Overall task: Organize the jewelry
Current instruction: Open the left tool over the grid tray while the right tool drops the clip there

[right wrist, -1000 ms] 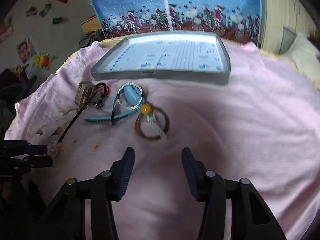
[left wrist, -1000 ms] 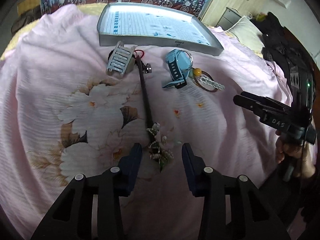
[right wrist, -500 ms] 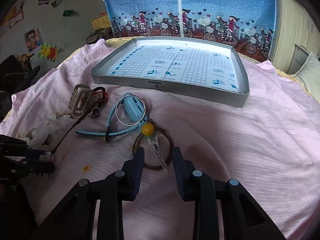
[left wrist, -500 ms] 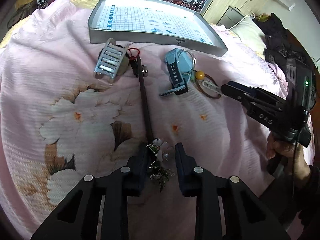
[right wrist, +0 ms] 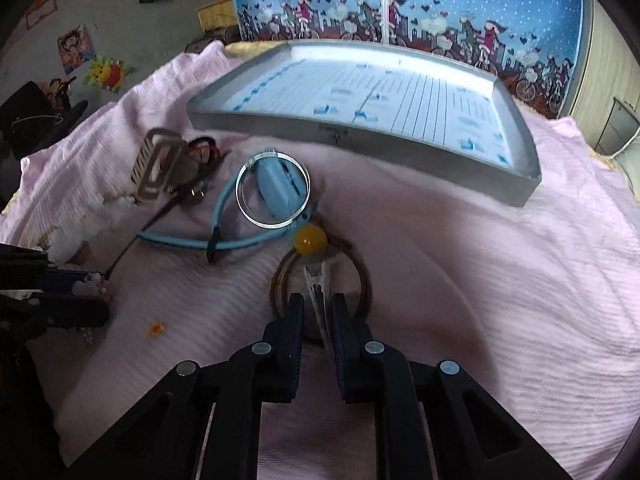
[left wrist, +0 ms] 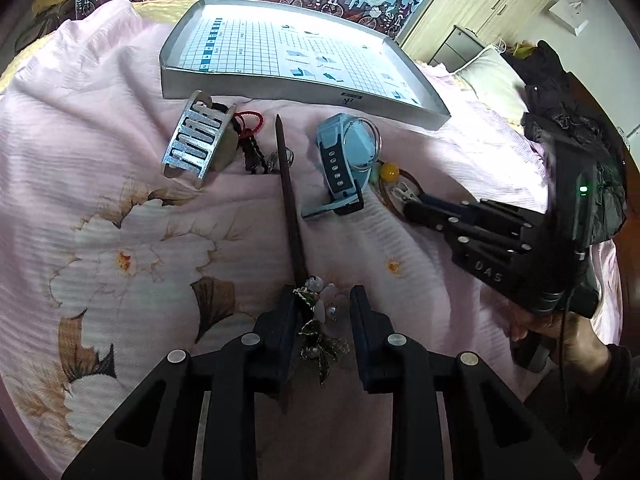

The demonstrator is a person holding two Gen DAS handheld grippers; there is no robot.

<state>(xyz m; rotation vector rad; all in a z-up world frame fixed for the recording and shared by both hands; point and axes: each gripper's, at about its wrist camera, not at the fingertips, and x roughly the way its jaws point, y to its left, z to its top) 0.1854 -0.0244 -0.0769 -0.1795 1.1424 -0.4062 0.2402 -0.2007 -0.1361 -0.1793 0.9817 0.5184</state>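
I see a pink floral bedspread (left wrist: 120, 240) filling the frame, a blue cartoon curtain (right wrist: 440, 8) along the top, wooden cabinets (left wrist: 480, 12) upper right, and stickers (right wrist: 104, 74) upper left.

Left gripper (left wrist: 320, 320) sits low with jaws parted; right gripper (right wrist: 317, 314) has jaws nearly closed.

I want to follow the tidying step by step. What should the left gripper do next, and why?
Probably close the left gripper. Its jaws stand apart on either side of the flowered end of the hair stick, which lies on the pink bedspread, and the grey tray holds no jewelry yet.
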